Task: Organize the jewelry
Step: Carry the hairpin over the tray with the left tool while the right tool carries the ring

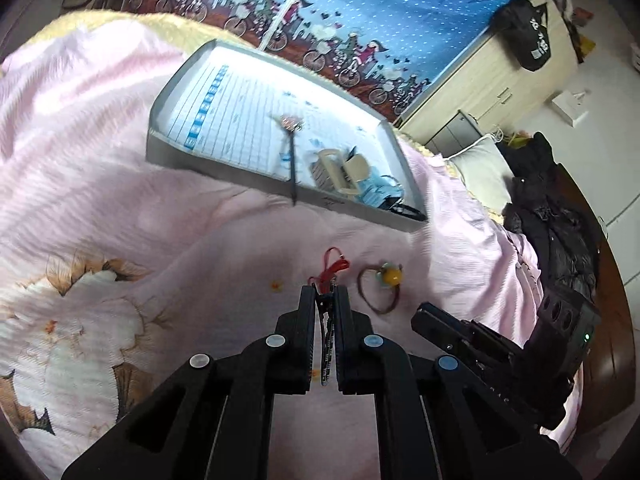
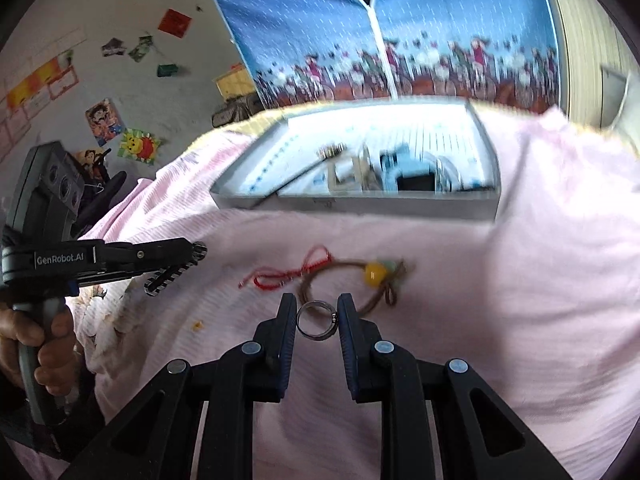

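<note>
Silver ring [image 2: 317,320] pinched between your right gripper [image 2: 317,322] jaws, above pink blanket [image 2: 480,320]. Your left gripper [image 1: 325,334] clamped on checkered hair clip [image 1: 327,344]. Red cord [image 2: 288,274], beaded brown loop [image 2: 374,280] lie before grey tray [image 2: 360,202].

A tray [image 1: 192,148] sits on a bedspread [image 1: 120,208] w/ a hairpin [image 1: 291,152] and clips [image 1: 340,172] inside. In front of it, on the bedspread, a cord [image 2: 288,274] lies left of a beaded hair tie [image 2: 374,276], ends touching. Nearer still, the left gripper [image 1: 325,300] pinches a hair clip [image 1: 327,344]; to its right, the right gripper [image 2: 318,310] pinches a ring [image 2: 317,320].
</note>
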Available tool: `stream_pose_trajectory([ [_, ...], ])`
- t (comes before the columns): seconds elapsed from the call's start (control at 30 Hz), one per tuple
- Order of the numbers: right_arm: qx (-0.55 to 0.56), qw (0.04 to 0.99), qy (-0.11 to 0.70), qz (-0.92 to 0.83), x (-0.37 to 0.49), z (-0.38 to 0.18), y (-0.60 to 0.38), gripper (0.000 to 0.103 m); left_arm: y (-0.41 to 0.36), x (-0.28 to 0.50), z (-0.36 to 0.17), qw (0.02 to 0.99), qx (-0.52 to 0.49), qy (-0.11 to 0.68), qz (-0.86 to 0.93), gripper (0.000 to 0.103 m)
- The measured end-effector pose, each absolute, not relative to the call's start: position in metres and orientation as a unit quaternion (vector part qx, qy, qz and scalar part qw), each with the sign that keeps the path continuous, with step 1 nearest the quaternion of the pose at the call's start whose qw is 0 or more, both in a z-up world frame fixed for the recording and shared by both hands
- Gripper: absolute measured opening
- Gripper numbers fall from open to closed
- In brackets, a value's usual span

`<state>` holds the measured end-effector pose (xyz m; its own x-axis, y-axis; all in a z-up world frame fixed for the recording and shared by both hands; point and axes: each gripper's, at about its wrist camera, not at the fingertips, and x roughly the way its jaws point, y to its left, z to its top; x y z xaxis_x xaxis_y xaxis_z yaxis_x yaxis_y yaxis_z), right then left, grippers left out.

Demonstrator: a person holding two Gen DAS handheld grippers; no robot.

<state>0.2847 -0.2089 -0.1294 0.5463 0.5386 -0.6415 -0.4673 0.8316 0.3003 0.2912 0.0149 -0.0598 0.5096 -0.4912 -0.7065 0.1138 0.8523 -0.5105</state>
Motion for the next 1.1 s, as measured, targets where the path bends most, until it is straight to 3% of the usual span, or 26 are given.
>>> stream_pose_trajectory([
  [0.37, 0.033, 0.937, 0.277, 0.21, 0.314, -0.113, -0.22, 0.02, -0.024, 0.331, -0.039, 0.875, -0.176, 0.41, -0.185, 0.006],
  [0.7, 0.131, 0.932, 0.286, 0.18, 0.383, -0.134, -0.254, 0.02, -0.04, 0.41, -0.057, 0.895, -0.174, 0.381, -0.151, 0.006],
  [1.1, 0.133, 0.924, 0.31, 0.181, 0.414, -0.147, -0.25, 0.02, -0.046, 0.442, -0.098, 0.904, -0.144, 0.384, -0.118, 0.006],
])
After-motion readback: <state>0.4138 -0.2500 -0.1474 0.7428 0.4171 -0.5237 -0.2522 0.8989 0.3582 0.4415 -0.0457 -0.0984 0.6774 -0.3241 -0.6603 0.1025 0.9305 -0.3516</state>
